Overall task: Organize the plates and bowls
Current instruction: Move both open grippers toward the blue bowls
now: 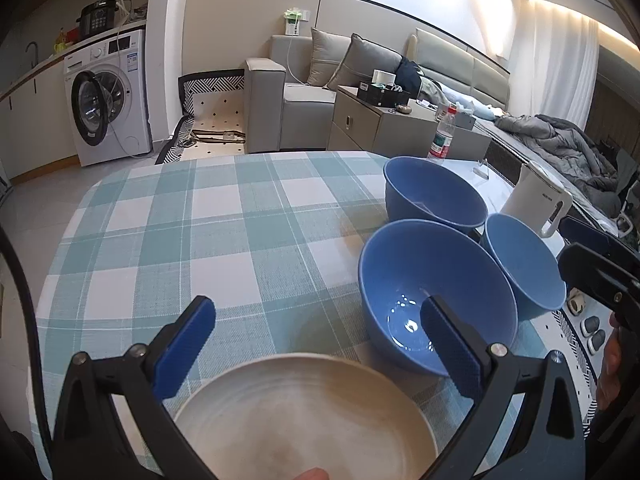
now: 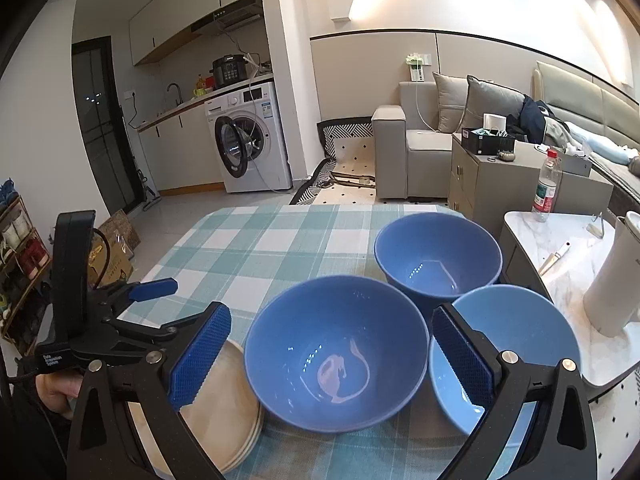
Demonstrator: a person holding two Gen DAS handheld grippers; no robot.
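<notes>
Three blue bowls stand on the checked tablecloth (image 1: 224, 232): a near bowl (image 1: 436, 292) (image 2: 336, 356), a far bowl (image 1: 434, 196) (image 2: 438, 260) and a lighter right bowl (image 1: 524, 264) (image 2: 508, 352). A stack of beige plates (image 1: 304, 420) (image 2: 224, 412) lies at the near edge, left of the near bowl. My left gripper (image 1: 316, 344) is open and empty, above the plates. My right gripper (image 2: 332, 356) is open and empty, its fingers either side of the near bowl from above. The left gripper also shows in the right wrist view (image 2: 160, 300).
A white kettle (image 1: 540, 200) (image 2: 616, 280) and a water bottle (image 1: 442, 136) (image 2: 546, 186) stand on a marble side table (image 2: 560, 240) to the right. A sofa (image 1: 288, 96) and a washing machine (image 1: 108, 96) are behind the table.
</notes>
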